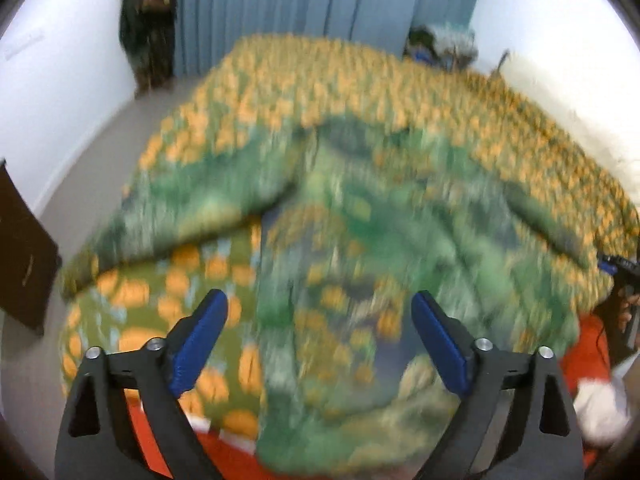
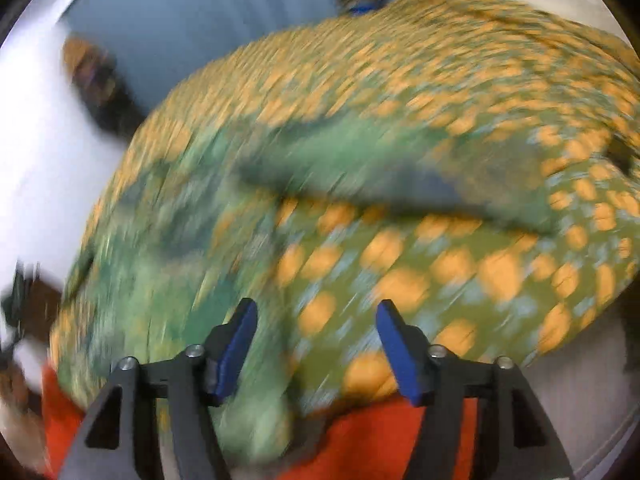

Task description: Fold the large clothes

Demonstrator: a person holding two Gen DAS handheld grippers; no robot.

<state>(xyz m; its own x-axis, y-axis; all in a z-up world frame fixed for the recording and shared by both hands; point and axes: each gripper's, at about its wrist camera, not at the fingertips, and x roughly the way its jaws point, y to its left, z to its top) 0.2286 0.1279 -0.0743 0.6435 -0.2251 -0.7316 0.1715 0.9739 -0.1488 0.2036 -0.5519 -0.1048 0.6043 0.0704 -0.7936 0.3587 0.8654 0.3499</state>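
Note:
A large green patterned garment [image 1: 360, 240] lies spread on a bed covered by an olive spread with orange spots [image 1: 360, 80]. Its sleeves reach out to both sides. My left gripper [image 1: 320, 320] is open and empty, hovering above the garment's near hem. In the right wrist view the garment [image 2: 180, 240] lies left of centre with one sleeve [image 2: 380, 168] stretched to the right. My right gripper [image 2: 316, 332] is open and empty over the garment's edge and the spotted spread [image 2: 460, 272]. Both views are motion-blurred.
An orange-red cloth [image 1: 592, 352] lies at the bed's near edge and also shows in the right wrist view [image 2: 380, 432]. Blue curtains [image 1: 320, 8] hang behind the bed. Dark clothes [image 1: 150, 32] hang at the far left. White walls flank the bed.

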